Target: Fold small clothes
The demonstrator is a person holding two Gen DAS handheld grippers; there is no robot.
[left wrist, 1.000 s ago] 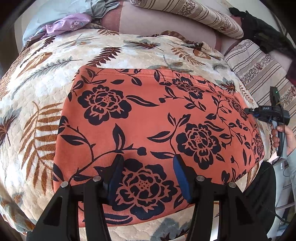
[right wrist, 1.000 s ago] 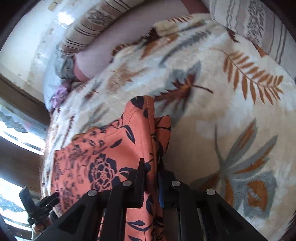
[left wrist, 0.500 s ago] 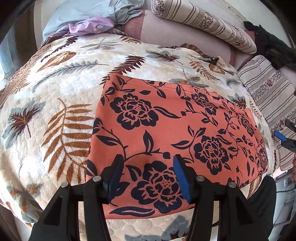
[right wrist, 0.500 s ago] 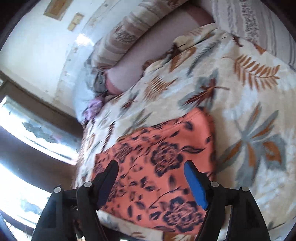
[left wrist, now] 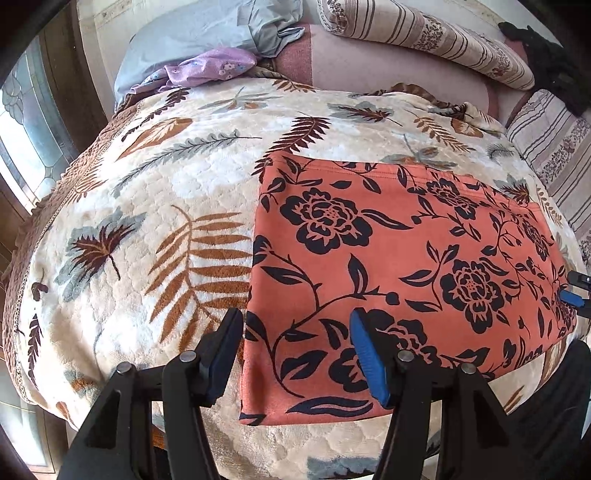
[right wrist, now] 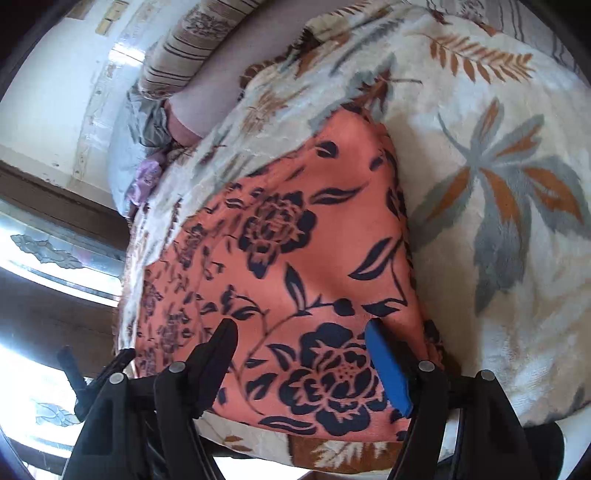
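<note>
An orange garment with a black flower print [left wrist: 399, 266] lies flat as a folded rectangle on the leaf-patterned bedspread [left wrist: 147, 229]. It also shows in the right wrist view [right wrist: 295, 280]. My left gripper [left wrist: 295, 332] is open and empty, above the garment's near left corner. My right gripper [right wrist: 301, 339] is open and empty, above the garment's near right end. The right gripper's blue pads [left wrist: 571, 297] show at the right edge of the left wrist view. The left gripper [right wrist: 96, 380] shows dark at the lower left of the right wrist view.
Striped pillows [left wrist: 424, 40] lie along the back of the bed. A grey-blue cloth [left wrist: 207, 33] and a purple cloth [left wrist: 210, 66] lie at the back left. A striped cushion [left wrist: 554, 147] lies at the right. A window [left wrist: 22, 122] is to the left.
My right gripper let go of the garment's edge and opened; the lifted edge now lies flat. My left gripper moved left, from over the garment's middle to its left corner.
</note>
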